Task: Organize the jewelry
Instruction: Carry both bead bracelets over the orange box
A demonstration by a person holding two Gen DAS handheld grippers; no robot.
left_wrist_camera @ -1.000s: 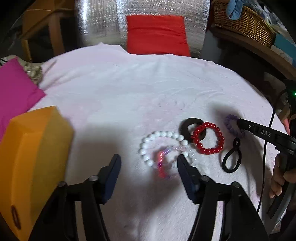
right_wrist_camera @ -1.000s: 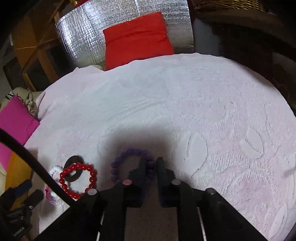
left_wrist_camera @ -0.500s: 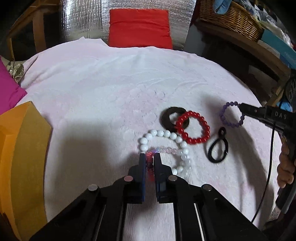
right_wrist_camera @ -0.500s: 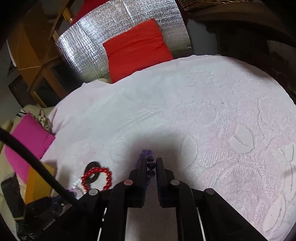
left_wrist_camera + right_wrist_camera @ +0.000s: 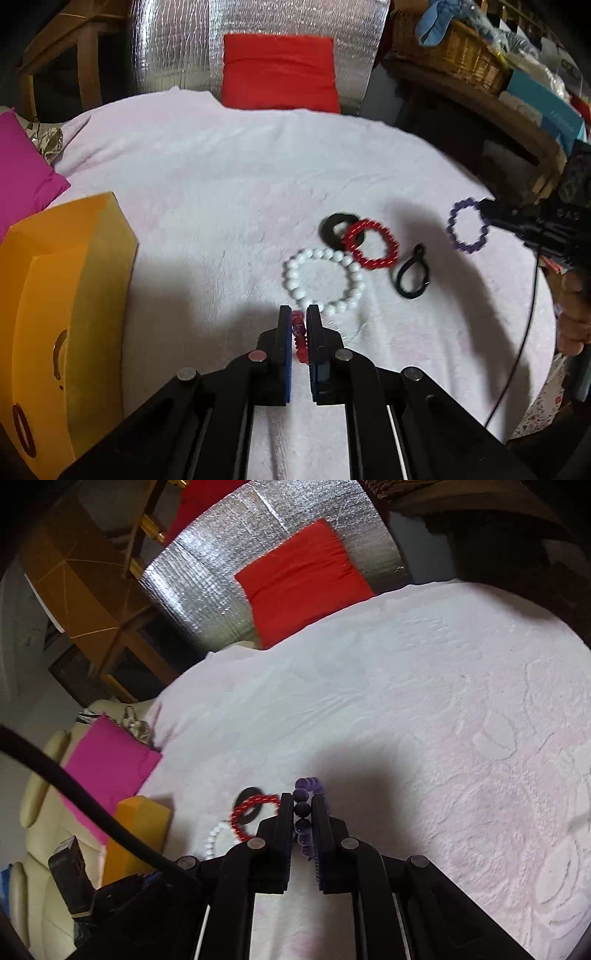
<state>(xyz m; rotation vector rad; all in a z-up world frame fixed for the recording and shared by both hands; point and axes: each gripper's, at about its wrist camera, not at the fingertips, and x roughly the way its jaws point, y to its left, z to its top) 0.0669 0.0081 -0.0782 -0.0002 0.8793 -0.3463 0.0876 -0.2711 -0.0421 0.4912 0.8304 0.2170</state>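
— Both grippers are clamping beads right now. Left gripper [image 5: 299, 328] is pinching a small red-and-pink bracelet [image 5: 300, 338] between its blue pads, just at the near edge of the white bead bracelet [image 5: 324, 279], which is lying flat on the pale pink cloth [image 5: 229, 192].

— And the right one?

— Right gripper [image 5: 303, 814] is squeezing the purple bead bracelet [image 5: 305, 812]; in the left wrist view that purple loop [image 5: 466, 229] is hanging from its tips, seemingly clear of the cloth.

— So which step is this?

— I'm judging it as the pick-up stage: two pieces are being held, and nothing looks sorted yet. The red bead bracelet [image 5: 372, 244] is overlapping a black ring [image 5: 335, 226], and a black looped band [image 5: 412, 275] is lying just beside them.

— What is the next move asking for?

— Probably carrying each piece to wherever it belongs. The only candidate container I'm seeing is the orange box [image 5: 62, 306] at the left edge, well apart from the jewelry.

— Anything in it?

— I can't tell. Only its outer faces are showing; no opening or contents are visible from either camera.

— Risks?

— Beads are slipping easily from narrow pads, so I'd be keeping the squeeze steady while moving.
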